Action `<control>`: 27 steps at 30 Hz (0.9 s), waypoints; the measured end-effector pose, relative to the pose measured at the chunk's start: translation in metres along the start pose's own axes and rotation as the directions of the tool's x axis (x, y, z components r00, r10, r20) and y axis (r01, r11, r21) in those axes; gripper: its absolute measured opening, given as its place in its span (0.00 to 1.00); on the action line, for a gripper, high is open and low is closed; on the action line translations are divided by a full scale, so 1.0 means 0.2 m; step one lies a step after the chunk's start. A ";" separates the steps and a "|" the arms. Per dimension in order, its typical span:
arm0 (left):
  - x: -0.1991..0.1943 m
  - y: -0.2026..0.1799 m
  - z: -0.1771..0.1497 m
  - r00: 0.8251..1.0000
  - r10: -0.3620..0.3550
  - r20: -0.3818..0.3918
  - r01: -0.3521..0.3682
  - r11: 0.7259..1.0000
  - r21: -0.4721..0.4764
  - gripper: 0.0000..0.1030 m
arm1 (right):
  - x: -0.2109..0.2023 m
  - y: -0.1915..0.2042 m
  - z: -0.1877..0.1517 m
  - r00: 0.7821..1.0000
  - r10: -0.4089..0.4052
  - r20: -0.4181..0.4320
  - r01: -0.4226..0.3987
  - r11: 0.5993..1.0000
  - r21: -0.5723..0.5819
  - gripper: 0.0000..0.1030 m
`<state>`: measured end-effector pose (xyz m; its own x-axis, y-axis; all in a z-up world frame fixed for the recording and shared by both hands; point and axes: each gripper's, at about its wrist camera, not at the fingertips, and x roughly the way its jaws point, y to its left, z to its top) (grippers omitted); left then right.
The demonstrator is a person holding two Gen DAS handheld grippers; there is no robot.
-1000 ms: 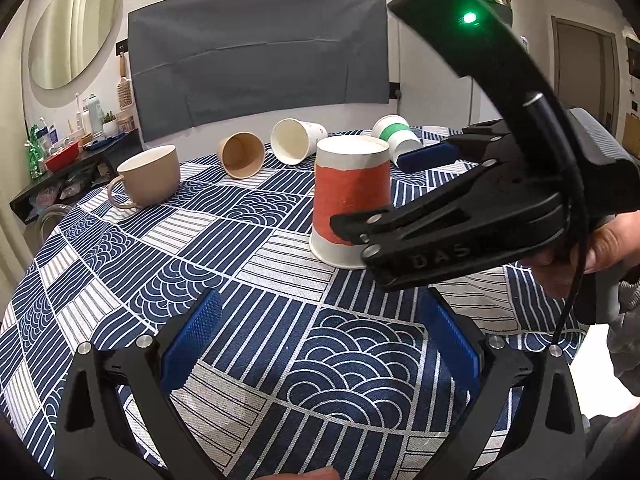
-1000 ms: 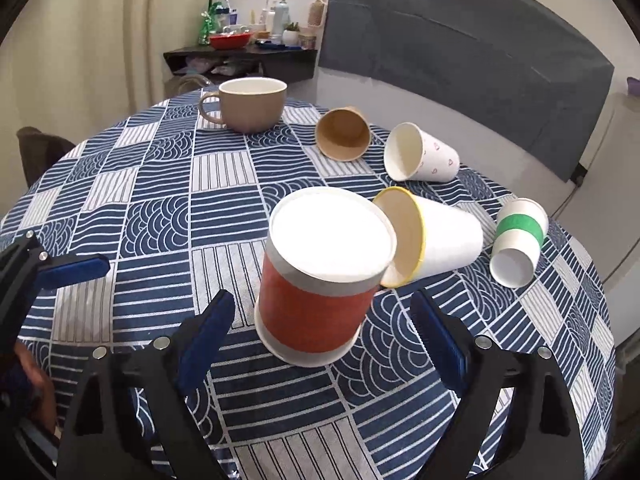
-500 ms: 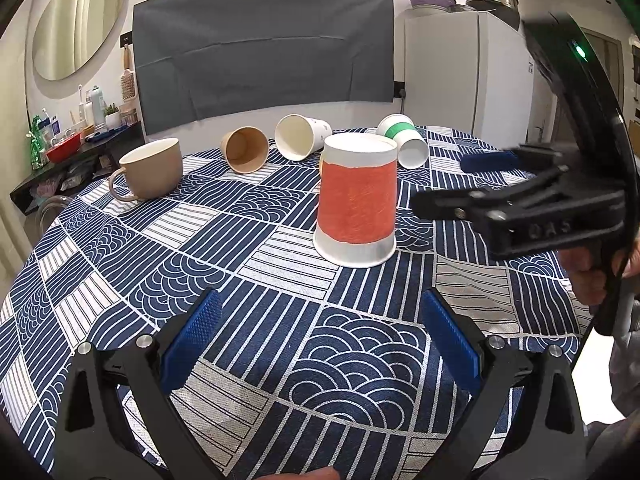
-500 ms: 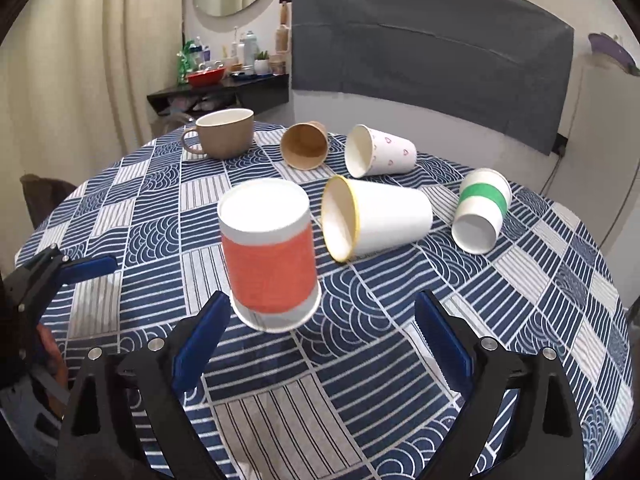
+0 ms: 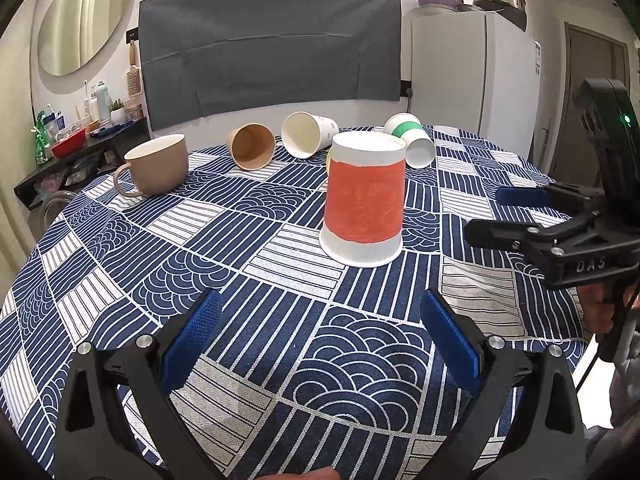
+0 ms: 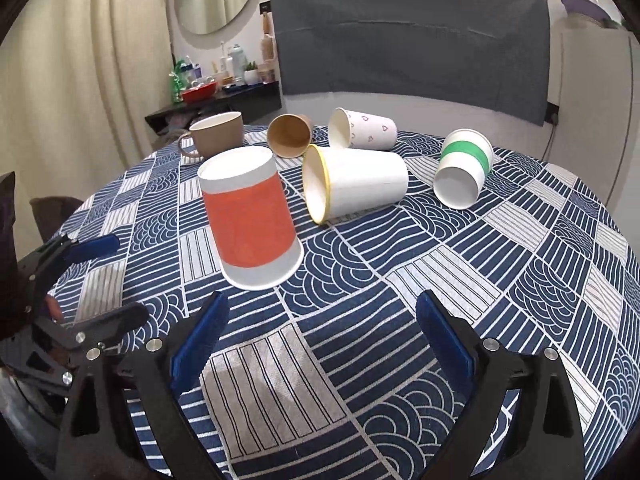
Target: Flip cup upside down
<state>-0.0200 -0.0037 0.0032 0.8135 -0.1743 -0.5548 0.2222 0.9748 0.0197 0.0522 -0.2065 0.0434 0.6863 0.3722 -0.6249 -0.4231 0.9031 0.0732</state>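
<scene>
The red-banded cup (image 5: pixel 363 196) stands upside down, rim flat on the patterned desk (image 5: pixel 248 312), near the middle. The left claw (image 5: pixel 320 344) hangs in front of it with fingers spread wide, holding nothing. The right claw (image 6: pixel 322 336) is likewise spread and empty, short of the cup. Bare cloth lies between both claws and the cup. Just behind it a yellow-rimmed cup (image 6: pixel 354 184) lies on its side, with a green-banded cup (image 6: pixel 462 172), a heart-print cup (image 6: pixel 364 128) and a brown cup (image 6: pixel 289 135) tipped beyond; a beige mug (image 5: pixel 156 164) stands near the far-left edge.
</scene>
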 end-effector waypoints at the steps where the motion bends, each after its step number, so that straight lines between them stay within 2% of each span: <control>1: 0.00 0.00 0.00 1.000 0.000 0.001 0.000 1.000 0.001 0.94 | -0.01 0.00 -0.01 1.000 0.002 0.010 -0.002 1.000 0.005 0.88; 10: 0.00 0.00 0.00 1.000 -0.010 -0.008 0.010 1.000 0.006 0.94 | -0.03 0.01 -0.05 0.998 0.012 0.065 -0.011 1.000 -0.016 0.89; 16: -0.01 -0.01 0.00 1.000 0.011 0.006 -0.011 1.000 0.004 0.94 | -0.03 0.00 -0.05 0.998 0.010 0.061 -0.010 1.000 -0.002 0.89; 27: -0.01 0.01 0.00 1.000 0.002 -0.005 -0.002 1.000 -0.016 0.94 | -0.03 0.01 -0.06 0.998 0.012 0.060 -0.012 1.000 -0.008 0.89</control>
<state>-0.0205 -0.0019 0.0041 0.8112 -0.1717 -0.5590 0.2120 0.9772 0.0074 0.0402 -0.2093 0.0379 0.7153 0.3955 -0.5762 -0.4358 0.8969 0.0746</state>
